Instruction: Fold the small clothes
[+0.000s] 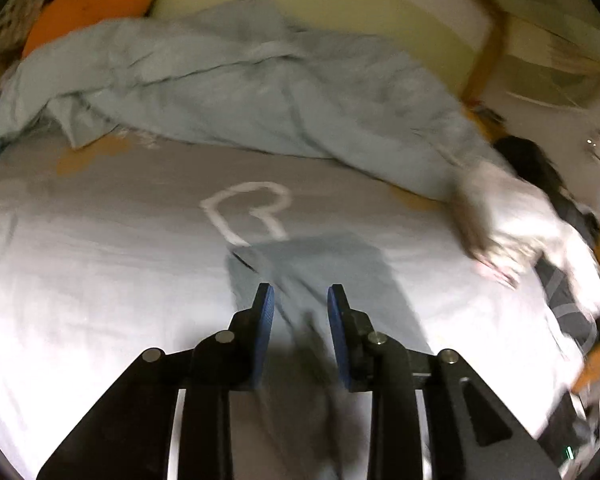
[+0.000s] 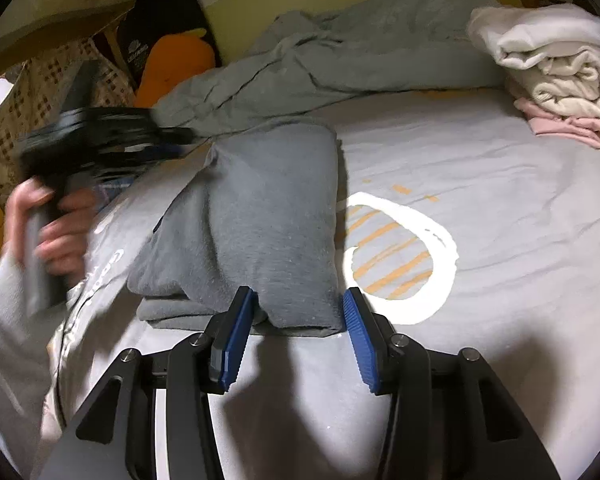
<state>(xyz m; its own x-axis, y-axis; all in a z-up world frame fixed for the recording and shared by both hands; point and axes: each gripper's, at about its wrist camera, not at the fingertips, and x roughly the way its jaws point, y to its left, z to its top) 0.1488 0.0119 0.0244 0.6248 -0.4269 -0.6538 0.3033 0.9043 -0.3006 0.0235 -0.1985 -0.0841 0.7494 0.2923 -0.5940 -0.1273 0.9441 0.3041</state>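
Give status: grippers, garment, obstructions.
Left gripper open, empty. Right gripper open at folded grey garment. Rumpled blanket behind it; clothes pile far right.

Left wrist view heavily motion-blurred: grey garment [image 1: 312, 280] between the fingers smeared, folds unreadable; person's hand [image 1: 496, 236] at right is a streak, fingers indistinct. In right wrist view the left gripper [image 2: 100, 132] is blurred, jaw state can't tell; left hand [image 2: 56, 232] smeared. Folded grey garment's [image 2: 260, 216] near edge partly hidden behind blue pads [image 2: 236, 336]. White clothes pile [image 2: 548, 60] cut off by lens edge.
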